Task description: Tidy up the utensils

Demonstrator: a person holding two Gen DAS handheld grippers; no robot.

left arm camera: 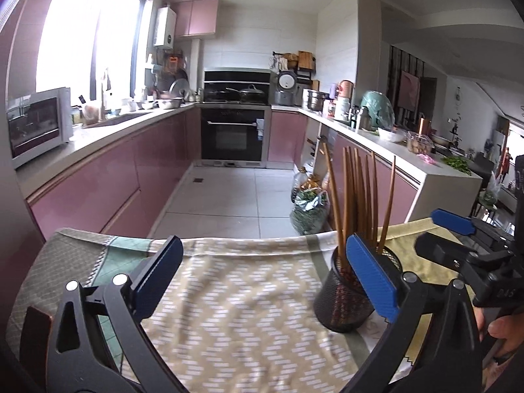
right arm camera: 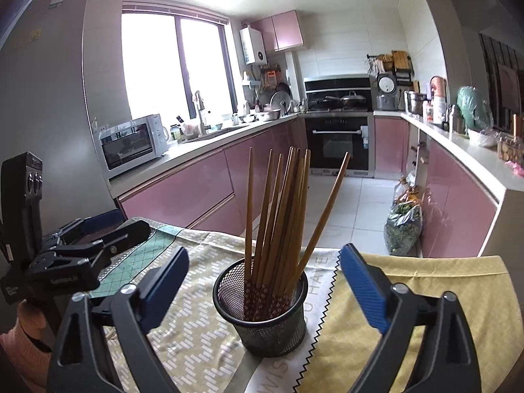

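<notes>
1. The brown wooden chopsticks stand bundled in the black wire-mesh cup on the cloth-covered worktop.
2. Left claw and right claw both gape apart, empty.
3. Back away without clipping the cup.

Both wrist views face the kitchen, sharing the chopstick holder.

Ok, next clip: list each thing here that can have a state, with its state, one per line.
Left gripper: open, nothing between its fingers.
Right gripper: open, empty, mesh cup ahead between its fingers, untouched.
Chopsticks: all standing in the cup, fanned out, one leaning far right.
Mesh cup: upright on the cloths.
Tablecloths: spread flat, overlapping, slightly wrinkled.
Oven: door shut.
Microwave: door shut.
</notes>
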